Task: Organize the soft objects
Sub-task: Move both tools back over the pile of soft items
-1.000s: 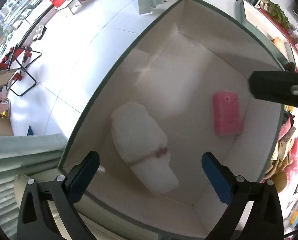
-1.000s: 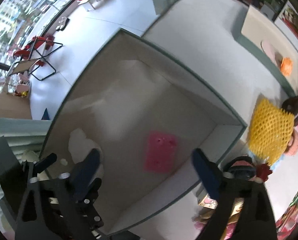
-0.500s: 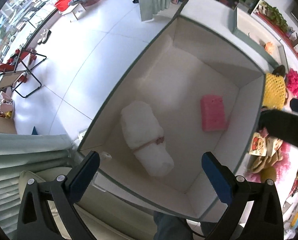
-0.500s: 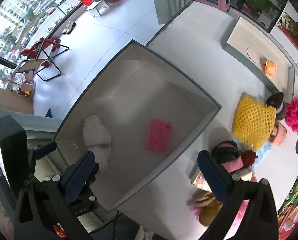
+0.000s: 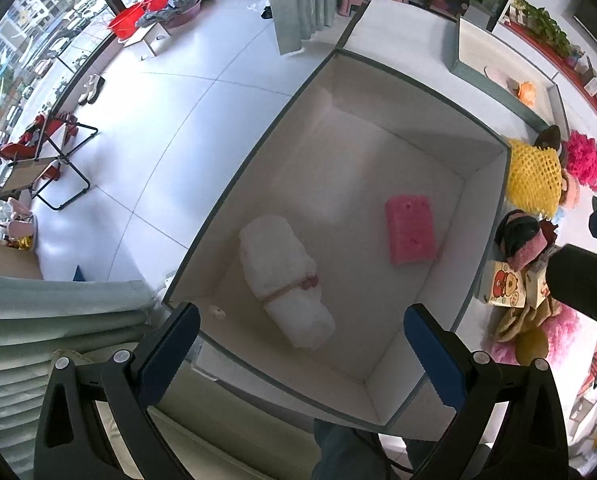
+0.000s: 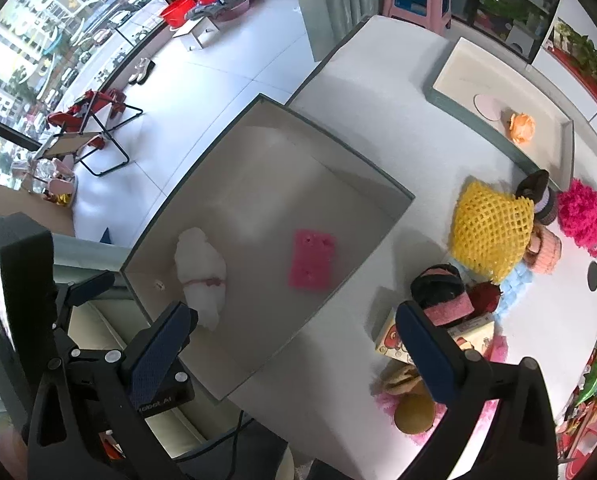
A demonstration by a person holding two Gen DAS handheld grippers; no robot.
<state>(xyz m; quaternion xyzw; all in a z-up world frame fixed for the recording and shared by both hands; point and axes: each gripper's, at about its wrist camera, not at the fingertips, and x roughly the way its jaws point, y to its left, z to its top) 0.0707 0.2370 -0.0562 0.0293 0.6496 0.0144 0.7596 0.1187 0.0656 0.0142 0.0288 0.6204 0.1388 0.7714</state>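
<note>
The left gripper point(image 5: 300, 344) hangs above the near edge of the large white box point(image 5: 482, 216), its blue-padded jaws spread wide with nothing between them. The right gripper point(image 6: 294, 344) is likewise spread and empty, above the box's near right corner. Inside the box, a rolled white towel point(image 5: 286, 280) tied with a pink band lies near the left wall, and a pink sponge point(image 5: 410, 228) lies apart from it toward the right wall. To the right of the box, on the white table point(image 6: 378, 92), sits a pile of soft things, among them a yellow mesh piece point(image 6: 490, 228) and a magenta pompom point(image 6: 580, 216).
</note>
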